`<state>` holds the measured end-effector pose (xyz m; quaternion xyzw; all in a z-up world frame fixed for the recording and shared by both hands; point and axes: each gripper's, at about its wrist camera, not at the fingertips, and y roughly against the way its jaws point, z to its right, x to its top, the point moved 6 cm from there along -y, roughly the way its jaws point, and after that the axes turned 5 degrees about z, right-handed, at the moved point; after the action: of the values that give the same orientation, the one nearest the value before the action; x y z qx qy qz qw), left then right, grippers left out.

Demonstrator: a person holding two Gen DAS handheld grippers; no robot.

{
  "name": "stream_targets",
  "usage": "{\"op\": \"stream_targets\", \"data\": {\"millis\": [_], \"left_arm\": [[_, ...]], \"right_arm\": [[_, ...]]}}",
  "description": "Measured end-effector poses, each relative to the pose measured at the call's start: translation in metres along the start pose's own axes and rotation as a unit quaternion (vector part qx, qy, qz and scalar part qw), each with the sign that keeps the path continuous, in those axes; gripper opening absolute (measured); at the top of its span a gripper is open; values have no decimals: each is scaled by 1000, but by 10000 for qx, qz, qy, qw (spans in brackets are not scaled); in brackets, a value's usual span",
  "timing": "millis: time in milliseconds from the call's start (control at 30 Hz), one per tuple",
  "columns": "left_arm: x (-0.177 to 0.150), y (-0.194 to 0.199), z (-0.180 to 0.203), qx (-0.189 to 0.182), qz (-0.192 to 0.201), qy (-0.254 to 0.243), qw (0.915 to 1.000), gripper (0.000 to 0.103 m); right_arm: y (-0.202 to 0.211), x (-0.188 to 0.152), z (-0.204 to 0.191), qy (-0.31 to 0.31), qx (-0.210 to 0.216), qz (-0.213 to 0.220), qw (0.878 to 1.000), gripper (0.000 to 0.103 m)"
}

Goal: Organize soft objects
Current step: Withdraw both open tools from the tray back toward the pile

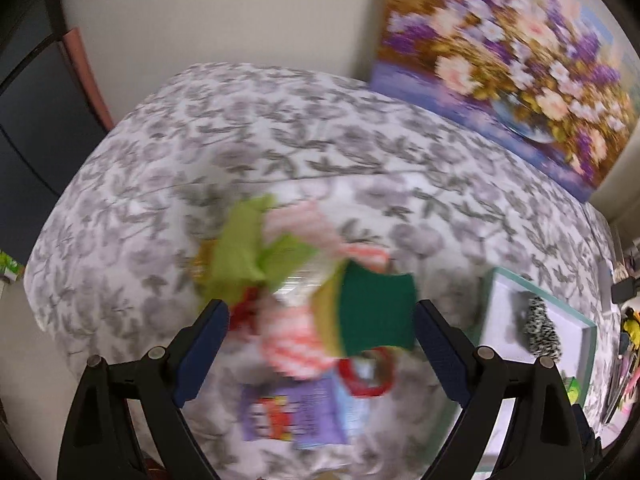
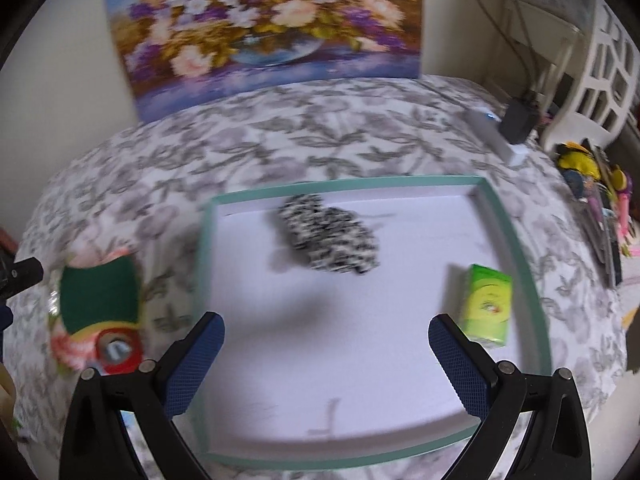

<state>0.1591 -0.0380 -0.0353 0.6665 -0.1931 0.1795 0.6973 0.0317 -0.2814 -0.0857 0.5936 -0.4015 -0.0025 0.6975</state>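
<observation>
My left gripper [image 1: 320, 316] is open above a blurred pile on the bed: a green-and-yellow sponge [image 1: 374, 312], a pink striped cloth [image 1: 292, 340], a lime green cloth [image 1: 244, 252], a red tape ring [image 1: 366, 376] and a purple packet [image 1: 296, 412]. My right gripper [image 2: 326, 332] is open and empty over a white tray with a teal rim [image 2: 516, 240]. In the tray lie a black-and-white fuzzy item [image 2: 328, 238] and a green tissue pack [image 2: 486, 306]. The sponge [image 2: 100, 292] and tape ring [image 2: 118, 350] show left of the tray.
The bed has a grey floral cover [image 1: 280, 140]. A flower painting [image 2: 264, 28] leans on the wall behind. A white power strip with a black adapter [image 2: 508, 128] and colourful clutter [image 2: 596, 196] lie at the right edge.
</observation>
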Motion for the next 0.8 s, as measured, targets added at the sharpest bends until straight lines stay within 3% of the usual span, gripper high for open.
{"op": "stream_targets", "data": {"millis": [200,433,800], "left_arm": [[-19,-10,-54,35,-274,629,9976,93],[-46,-25,-76,111,-624,793,9948,93],[-86,-39,-67,99,-1172,156,9929,93]], "right_arm": [[6,-13,-44,239,484,-57,9985,103],[9,-42,-93,680,911,-295,9931,103],[11,-68,-109,878,867,-516,9910,103]]}}
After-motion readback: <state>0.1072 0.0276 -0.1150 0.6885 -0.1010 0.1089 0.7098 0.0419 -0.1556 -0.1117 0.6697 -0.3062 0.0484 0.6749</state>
